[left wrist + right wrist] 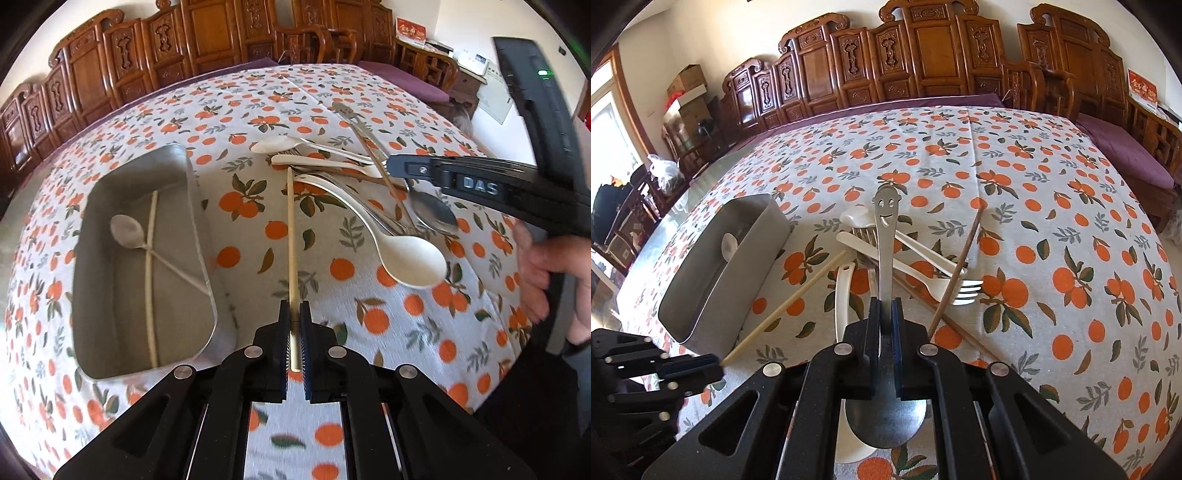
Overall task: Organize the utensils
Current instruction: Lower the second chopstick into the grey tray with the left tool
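left gripper [294, 314]: my jaws clamped on one pale chopstick [291, 236], gripped near its end; the rest sticks out ahead over the cloth, just right of the tray.
right gripper [885, 310]: my jaws clamped on the metal spoon [884, 236], on the handle just above the bowl. Bowl sits behind the jaws toward the camera; the smiley-face cutout end points away.
metal tray [195, 206]: grey, rectangular, on the tabletop left of the pile. Inside I see one pale chopstick lying lengthwise and a small spoon crossing it.
utensil pile [332, 173]: between tray and my right gripper. White plastic spoons, a white plastic fork [955, 290], brown wooden chopsticks, some metal pieces underneath, all overlapping; can't count the metal ones.
big white spoon [406, 258]: nearest edge of the pile, bowl toward me.
tabletop [1071, 221]: covered by a white cloth with an orange-fruit print.
hand [543, 273]: fingers wrapped on the right gripper's handle, right edge of left wrist view.
background: carved wooden screen and chairs behind the tabletop.
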`<state>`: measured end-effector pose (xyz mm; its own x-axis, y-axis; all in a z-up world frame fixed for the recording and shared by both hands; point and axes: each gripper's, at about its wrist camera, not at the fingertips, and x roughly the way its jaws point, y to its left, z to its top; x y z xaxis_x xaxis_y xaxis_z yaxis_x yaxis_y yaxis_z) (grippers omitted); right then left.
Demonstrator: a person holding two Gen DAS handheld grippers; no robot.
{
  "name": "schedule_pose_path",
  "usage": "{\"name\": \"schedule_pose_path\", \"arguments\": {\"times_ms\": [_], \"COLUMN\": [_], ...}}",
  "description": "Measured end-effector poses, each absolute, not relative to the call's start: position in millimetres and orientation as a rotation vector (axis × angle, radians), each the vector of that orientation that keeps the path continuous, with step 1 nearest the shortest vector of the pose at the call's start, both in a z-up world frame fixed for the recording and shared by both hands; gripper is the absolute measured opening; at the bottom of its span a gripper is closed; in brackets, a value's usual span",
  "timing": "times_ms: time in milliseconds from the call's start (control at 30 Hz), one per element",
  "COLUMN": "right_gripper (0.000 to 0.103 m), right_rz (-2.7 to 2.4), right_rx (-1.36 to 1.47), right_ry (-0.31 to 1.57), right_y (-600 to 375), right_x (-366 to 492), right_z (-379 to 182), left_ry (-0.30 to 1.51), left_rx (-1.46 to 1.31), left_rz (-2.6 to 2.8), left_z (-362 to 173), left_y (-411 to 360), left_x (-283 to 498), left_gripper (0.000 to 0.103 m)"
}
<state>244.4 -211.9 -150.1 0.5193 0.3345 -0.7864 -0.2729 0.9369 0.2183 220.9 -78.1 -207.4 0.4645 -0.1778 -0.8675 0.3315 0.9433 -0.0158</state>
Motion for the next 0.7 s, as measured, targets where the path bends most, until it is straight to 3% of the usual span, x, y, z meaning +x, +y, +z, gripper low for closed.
{"name": "schedule_pose_path", "arguments": {"times_ms": [700], "right_gripper": [0.007], "right_rz": [0.425], "right_rx": [0.07], "right_ry": [0.921], "right_y": [-202], "right_x": [230], "right_z": [-135], "left_ry": [0.929], "left_rx": [0.083], "left_rz": [-0.213], "left_z": [-147], "left_y": [-20], "left_x": [203], "left_gripper": [0.004]}}
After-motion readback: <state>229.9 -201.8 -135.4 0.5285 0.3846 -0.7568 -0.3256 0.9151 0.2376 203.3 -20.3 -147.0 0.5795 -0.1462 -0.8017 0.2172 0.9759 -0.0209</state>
